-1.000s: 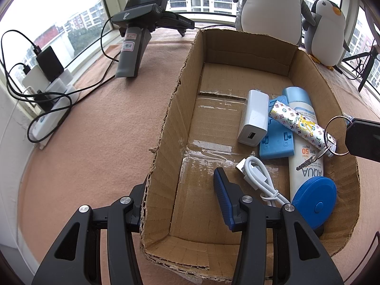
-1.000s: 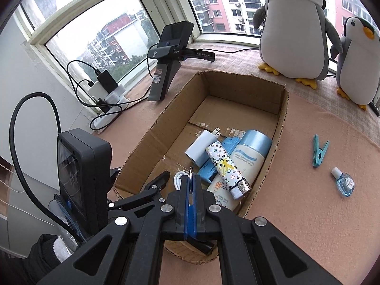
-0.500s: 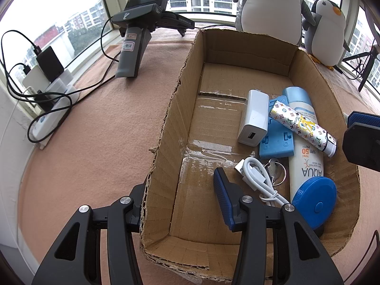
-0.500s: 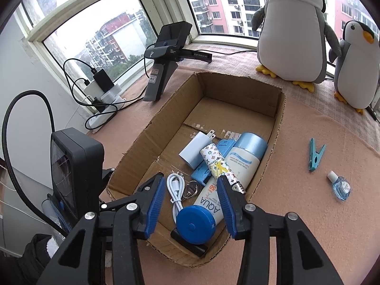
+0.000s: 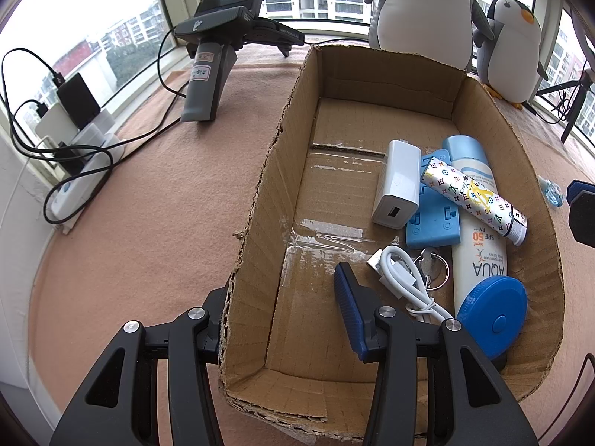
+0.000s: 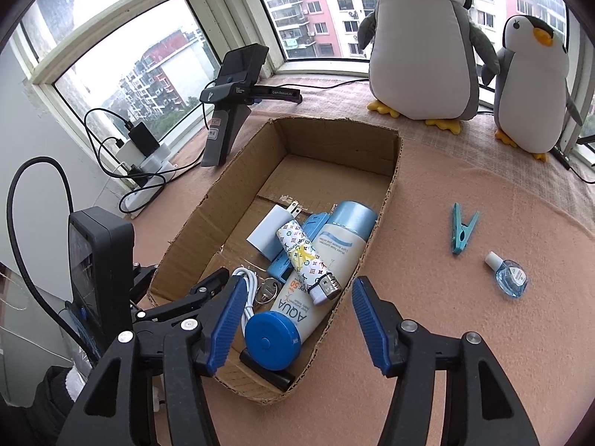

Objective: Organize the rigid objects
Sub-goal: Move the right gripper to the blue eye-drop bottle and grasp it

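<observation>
An open cardboard box holds a white charger, a blue plastic piece, an AQUA sunscreen bottle, a patterned tube, a white cable, a key ring and a round blue tape measure. My left gripper is open and straddles the box's near left wall. My right gripper is open and empty above the box's near right corner. A teal clothes peg and a small blue bottle lie on the cloth right of the box.
Two plush penguins stand at the back by the window. A spare black gripper on a stand sits left of the box, with chargers and cables along the left sill. A tripod leg is at far right.
My right gripper opened and let go of the key ring, which now lies in the box beside the cable; it then drew back to the right. The left gripper stayed put.
</observation>
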Available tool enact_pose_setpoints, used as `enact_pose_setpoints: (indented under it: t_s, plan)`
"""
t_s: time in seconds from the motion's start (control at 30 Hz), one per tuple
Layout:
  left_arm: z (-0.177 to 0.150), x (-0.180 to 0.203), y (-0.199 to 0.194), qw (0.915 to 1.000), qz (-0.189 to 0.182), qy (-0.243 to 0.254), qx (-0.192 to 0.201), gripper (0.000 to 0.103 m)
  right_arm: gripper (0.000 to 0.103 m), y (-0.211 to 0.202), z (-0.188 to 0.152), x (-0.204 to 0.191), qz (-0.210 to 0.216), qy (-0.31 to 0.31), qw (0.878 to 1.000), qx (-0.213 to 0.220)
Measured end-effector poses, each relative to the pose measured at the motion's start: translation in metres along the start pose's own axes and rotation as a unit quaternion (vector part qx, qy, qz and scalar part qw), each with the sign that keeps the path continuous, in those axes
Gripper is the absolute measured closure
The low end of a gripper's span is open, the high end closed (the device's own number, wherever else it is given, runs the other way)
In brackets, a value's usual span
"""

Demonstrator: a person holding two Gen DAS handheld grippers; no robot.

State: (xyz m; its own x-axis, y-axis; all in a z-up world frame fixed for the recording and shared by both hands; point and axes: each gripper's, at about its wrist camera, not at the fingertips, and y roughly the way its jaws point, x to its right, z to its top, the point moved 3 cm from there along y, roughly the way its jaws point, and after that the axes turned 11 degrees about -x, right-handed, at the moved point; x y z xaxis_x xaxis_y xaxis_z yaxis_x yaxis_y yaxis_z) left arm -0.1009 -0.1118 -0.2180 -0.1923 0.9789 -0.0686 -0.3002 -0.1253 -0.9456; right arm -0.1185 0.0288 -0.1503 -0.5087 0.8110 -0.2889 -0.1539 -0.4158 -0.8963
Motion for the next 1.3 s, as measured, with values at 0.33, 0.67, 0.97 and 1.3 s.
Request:
enact_pose_setpoints:
  t_s: [0.33, 0.67, 0.97, 1.3]
  plan:
    - [0.0, -0.001, 0.0, 1.0, 0.002, 0.001, 0.0, 0.057, 0.048, -0.018, -0.016, 0.06, -0.02, 0.058, 0.998, 0.018]
    - [0.001, -0.002, 0.002, 1.0, 0.005, 0.002, 0.0, 0.057, 0.048, -0.026, -0.022, 0.112, -0.096, 0.066, 0.993, 0.028]
    - [0.002, -0.002, 0.002, 1.0, 0.008, 0.004, -0.001, 0.057, 0.048, -0.009, -0.018, 0.143, -0.149, 0.059, 0.987, 0.002]
    - [0.002, -0.002, 0.002, 1.0, 0.008, 0.004, -0.001, 0.057, 0.048, 0.008, -0.009, 0.162, -0.144, 0.05, 0.988, -0.017]
